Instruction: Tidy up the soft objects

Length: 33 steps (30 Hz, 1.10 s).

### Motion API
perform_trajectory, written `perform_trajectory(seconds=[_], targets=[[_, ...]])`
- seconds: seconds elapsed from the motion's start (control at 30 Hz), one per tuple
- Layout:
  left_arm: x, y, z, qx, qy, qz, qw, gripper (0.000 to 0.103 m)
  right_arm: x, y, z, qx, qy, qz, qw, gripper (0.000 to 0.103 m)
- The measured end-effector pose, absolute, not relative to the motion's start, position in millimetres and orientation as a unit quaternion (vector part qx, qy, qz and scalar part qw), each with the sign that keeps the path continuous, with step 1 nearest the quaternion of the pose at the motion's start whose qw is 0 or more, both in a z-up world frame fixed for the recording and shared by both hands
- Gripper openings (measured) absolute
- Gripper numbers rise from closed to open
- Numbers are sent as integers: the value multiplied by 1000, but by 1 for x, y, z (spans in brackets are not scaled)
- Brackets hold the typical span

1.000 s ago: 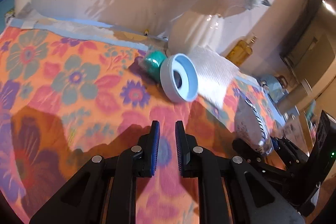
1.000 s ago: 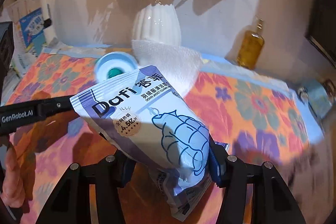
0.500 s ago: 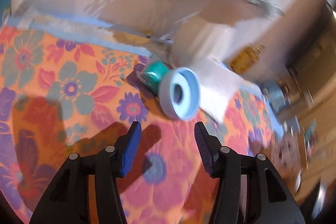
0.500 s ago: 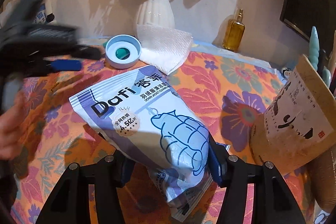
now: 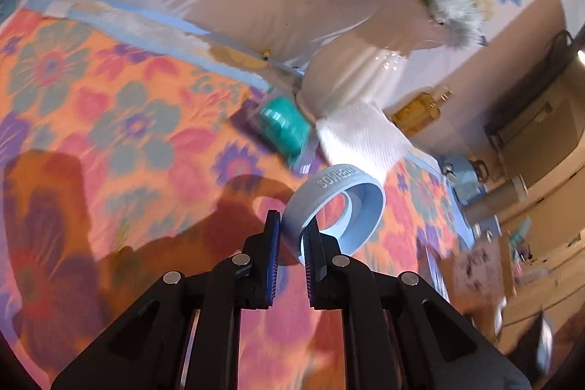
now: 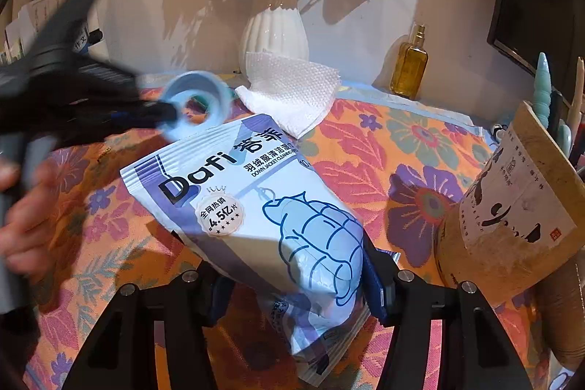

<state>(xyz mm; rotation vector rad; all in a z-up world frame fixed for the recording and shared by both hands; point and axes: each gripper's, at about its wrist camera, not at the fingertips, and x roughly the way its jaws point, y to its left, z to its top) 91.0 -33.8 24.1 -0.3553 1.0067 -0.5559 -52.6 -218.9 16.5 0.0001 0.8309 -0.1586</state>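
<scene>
- A flowered orange tablecloth (image 6: 365, 148) covered the table, with a white vase (image 6: 274, 35) and an oil bottle (image 6: 408, 68) along its far edge by the wall.
- The left gripper (image 5: 292, 233) had just closed, its jaws pinching the rim of a pale blue ring (image 5: 340, 207), lifted off the cloth, hole facing away.
- A green roll (image 5: 283, 128) lay beyond it, near the vase.
- The right gripper (image 6: 292, 284) clamped the wipes pouch (image 6: 256, 214), long axis running away from the jaws towards the far left, above the cloth's near edge.
</scene>
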Motion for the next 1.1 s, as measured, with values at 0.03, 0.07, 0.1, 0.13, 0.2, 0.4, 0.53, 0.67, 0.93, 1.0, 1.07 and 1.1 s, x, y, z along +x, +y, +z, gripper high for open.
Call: perform_trajectory(seconds=[0.03, 0.07, 0.1, 0.13, 0.2, 0.4, 0.53, 0.67, 0.93, 1.0, 1.07, 1.1], targets=[[82, -25, 27, -160, 477, -259, 824, 9, -53, -219, 17, 1, 402, -77, 912, 57], [73, -16, 28, -153, 482, -256, 824, 9, -53, -219, 17, 0, 401, -76, 913, 57], [64, -7, 29, -148, 488, -250, 823, 9, -53, -219, 17, 0, 401, -77, 913, 57], [57, 2, 29, -142, 496, -245, 820, 9, -54, -218, 17, 0, 401, -77, 913, 57], [46, 17, 26, -129, 515, -232, 815, 9, -54, -218, 17, 0, 401, -77, 913, 57], [27, 30, 20, -28, 493, -203, 846, 36, -55, -218, 18, 0, 401, -76, 913, 57], [21, 31, 22, 4, 449, -193, 873, 96, -55, -217, 18, -1, 403, -72, 912, 57], [24, 11, 18, 24, 445, -214, 869, 96, -53, -218, 17, -4, 407, -76, 910, 59], [30, -21, 6, 93, 431, -194, 877, 96, -50, -218, 16, -8, 414, -85, 906, 63], [29, -22, 4, 100, 428, -191, 878, 96, -50, -218, 15, -10, 417, -87, 905, 64], [29, -21, 3, 97, 430, -190, 877, 95, -49, -218, 14, -10, 421, -88, 903, 69], [30, -20, 2, 94, 430, -188, 878, 94, -49, -218, 14, -10, 423, -89, 902, 79]])
